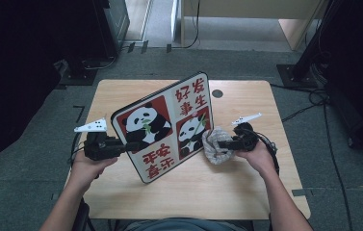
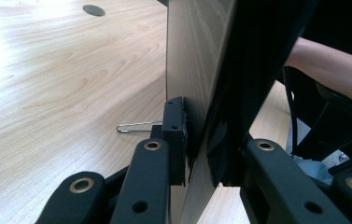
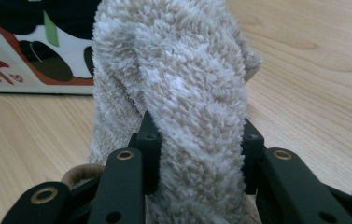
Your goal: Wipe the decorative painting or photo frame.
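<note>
I'm watching my left gripper [image 1: 130, 146] clamping the left edge of the flat square panda board [image 1: 167, 126] with red Chinese lettering, holding it tilted up off the light wooden table [image 1: 246, 187]. In the left gripper view the jaws are squeezing the board's thin edge [image 2: 197, 116] from both sides. My right gripper [image 1: 219, 144] is pinching a fluffy beige-and-white towel cloth [image 1: 213, 144], pressing it just against the board's right edge. In the right gripper view that cloth [image 3: 183, 93] is bulging between the jaws.
</note>
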`<state>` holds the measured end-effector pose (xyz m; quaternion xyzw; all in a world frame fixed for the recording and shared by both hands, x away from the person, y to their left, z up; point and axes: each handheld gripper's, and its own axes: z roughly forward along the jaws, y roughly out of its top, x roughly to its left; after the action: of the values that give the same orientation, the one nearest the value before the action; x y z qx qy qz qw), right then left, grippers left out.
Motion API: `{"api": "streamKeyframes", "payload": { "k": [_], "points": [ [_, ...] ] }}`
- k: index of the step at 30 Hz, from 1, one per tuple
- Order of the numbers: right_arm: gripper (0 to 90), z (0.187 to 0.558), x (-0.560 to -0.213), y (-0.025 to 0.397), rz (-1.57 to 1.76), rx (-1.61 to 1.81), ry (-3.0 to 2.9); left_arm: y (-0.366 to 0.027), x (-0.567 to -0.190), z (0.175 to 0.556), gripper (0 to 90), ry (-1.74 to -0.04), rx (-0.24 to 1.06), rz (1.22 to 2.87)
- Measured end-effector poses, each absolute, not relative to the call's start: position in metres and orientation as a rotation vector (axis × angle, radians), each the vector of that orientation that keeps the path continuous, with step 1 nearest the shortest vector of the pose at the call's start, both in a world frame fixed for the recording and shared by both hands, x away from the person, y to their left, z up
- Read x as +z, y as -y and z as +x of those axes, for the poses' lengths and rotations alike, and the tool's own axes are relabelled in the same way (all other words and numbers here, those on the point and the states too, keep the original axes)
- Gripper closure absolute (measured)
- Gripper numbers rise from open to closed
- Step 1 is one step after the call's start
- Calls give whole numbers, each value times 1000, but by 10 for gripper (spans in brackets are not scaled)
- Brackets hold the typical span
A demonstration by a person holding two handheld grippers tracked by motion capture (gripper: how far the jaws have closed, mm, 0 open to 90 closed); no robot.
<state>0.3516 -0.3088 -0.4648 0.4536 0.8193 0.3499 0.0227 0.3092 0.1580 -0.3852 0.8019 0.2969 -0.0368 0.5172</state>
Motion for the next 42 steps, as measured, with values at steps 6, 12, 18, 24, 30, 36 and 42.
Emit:
{"api": "streamKeyframes", "payload": {
  "k": [6, 12, 18, 24, 30, 36, 42],
  "points": [
    [641, 351, -448, 314, 1401, 1106, -2530, -157, -384, 309, 780, -722, -80, 1927],
    [639, 347, -421, 314, 1361, 1182, -2468, -157, -384, 309, 781, -725, -77, 1927],
    [640, 351, -394, 312, 1302, 1233, -2455, -156, -384, 308, 783, -727, -73, 1930],
    [640, 352, -367, 306, 1257, 1253, -2456, -157, -384, 309, 784, -728, -73, 1927],
    [640, 355, -334, 296, 1206, 1273, -2456, -157, -384, 309, 784, -729, -75, 1923],
    [639, 357, -305, 283, 1143, 1271, -2458, -157, -385, 309, 785, -730, -75, 1921],
    [639, 362, -279, 272, 1104, 1286, -2446, -157, -385, 309, 787, -731, -73, 1922]
  ]
}}
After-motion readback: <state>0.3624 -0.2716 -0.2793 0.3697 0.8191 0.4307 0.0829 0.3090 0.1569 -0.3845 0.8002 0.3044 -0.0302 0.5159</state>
